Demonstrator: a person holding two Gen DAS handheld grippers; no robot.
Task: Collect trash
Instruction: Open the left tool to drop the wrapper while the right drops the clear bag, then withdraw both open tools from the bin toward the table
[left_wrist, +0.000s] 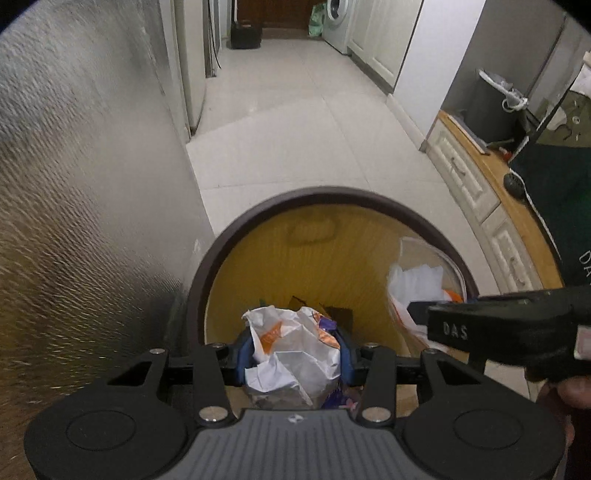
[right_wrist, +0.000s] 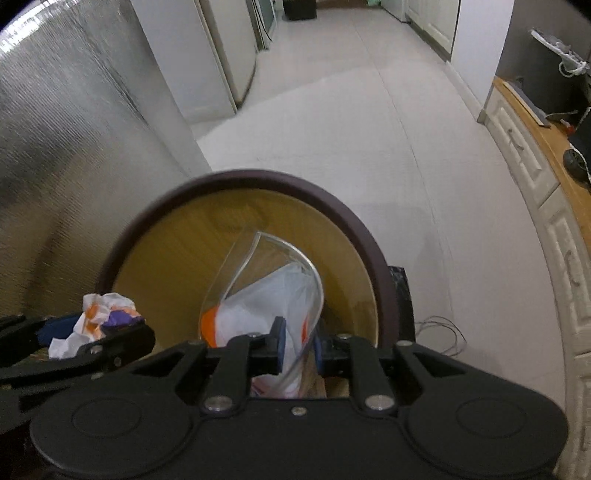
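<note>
Right now both grippers hang over the mouth of a round bin (left_wrist: 334, 192) with a dark rim and a yellow-brown inner wall, standing on the pale tiled floor (left_wrist: 295, 110). The left gripper (left_wrist: 295, 354) has its blue-padded fingers (left_wrist: 242, 360) clenched on a crumpled wrapper (left_wrist: 291, 347), white with orange and purple print, held at the near edge of the opening. To its right, the right gripper (right_wrist: 297, 345) grips a clear plastic cup (right_wrist: 273, 266) that seems to hold a white and orange bag stuffed inside, tilted over the bin's right half. A silvery textured wall (left_wrist: 74, 184) rises at left, and a wooden surface (left_wrist: 517, 206) over cream drawers runs along the right.
</note>
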